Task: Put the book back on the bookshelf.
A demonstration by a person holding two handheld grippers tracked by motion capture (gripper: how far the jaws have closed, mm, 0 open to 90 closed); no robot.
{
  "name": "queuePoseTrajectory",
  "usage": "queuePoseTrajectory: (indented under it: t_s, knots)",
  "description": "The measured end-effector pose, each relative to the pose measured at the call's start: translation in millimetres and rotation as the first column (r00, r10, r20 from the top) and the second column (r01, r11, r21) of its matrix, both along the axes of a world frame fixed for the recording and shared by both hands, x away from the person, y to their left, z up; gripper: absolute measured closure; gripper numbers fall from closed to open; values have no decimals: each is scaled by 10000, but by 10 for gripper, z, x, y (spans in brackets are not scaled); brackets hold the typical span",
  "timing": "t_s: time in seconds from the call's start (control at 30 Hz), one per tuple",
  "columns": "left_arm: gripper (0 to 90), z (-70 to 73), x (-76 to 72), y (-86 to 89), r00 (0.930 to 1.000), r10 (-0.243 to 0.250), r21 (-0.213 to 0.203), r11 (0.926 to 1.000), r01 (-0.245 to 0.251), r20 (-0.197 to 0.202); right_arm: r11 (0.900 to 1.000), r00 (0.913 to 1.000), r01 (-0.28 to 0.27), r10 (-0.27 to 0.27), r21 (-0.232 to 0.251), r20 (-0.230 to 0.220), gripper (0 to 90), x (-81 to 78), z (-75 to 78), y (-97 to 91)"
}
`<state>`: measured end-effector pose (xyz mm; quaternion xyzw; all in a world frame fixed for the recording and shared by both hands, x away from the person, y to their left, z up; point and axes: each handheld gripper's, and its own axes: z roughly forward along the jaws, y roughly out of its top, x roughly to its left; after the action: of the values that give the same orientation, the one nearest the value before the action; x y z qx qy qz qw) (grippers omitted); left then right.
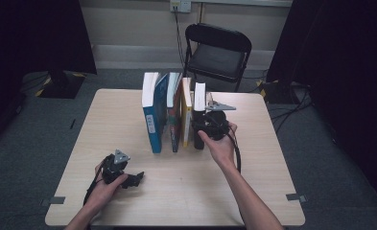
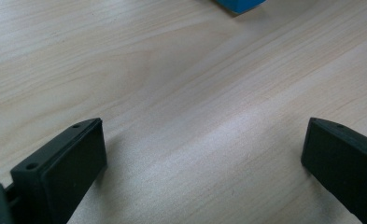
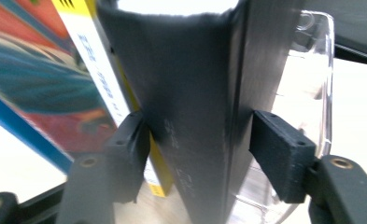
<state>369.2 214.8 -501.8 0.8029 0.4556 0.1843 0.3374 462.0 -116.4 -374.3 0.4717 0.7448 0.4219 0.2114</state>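
"Grippers first, from the left: how did yours stand?"

"Your left gripper (image 1: 137,178) lay low on the tabletop (image 1: 186,191), near its front left corner. Its jaws were spread wide with nothing but bare wood between them. It was well apart from the row."

"And the row?"

"Four books stood upright with their spines towards you: the blue book (image 1: 152,120), the colourful book (image 1: 174,120), the yellow book (image 1: 186,115), then the black book (image 1: 199,103) at the right end. A clear bookend (image 3: 312,84) stood just beyond it."

"So which hand was nearer?"

"Your right, by far. Your right gripper (image 3: 197,149) straddled the black book's spine at a middling width. One pad was slipped in between the yellow book and the black one, and the other sat on the bookend side. The left pad looked to be against the cover. Whether the right pad pressed or only stood just beside the cover, I couldn't tell."

"What did the coming move turn on?"

"The book's long axis ran straight up, and your jaws crossed it level. I judged it would have to travel along the spine's line, clear of both neighbours."
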Motion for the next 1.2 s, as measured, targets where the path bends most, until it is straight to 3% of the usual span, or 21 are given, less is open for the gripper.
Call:
queuePoseTrajectory:
  t_s: [0.3, 0.53, 0.87, 1.2]
  knots:
    - [0, -2, 1, -6, 10000, 30, -28, 10000, -30, 22, 9986, 9997, 115, -104, -512, 216, 364, 58, 36, 56]
    - [0, -3, -9, -6, 10000, 21, -45, 10000, -21, 20, 9967, 9992, 90, -57, -808, 405, 441, 72, 64, 54]
    - [0, -3, -10, -6, 10000, 19, -42, 10000, -19, 21, 9983, 9986, -302, 323, -501, 414, 441, 86, 35, -59]
    - [0, -3, -16, -6, 10000, 27, -25, 10000, -27, 50, 9977, 9982, -543, 552, -416, 220, 361, 38, -22, -77]
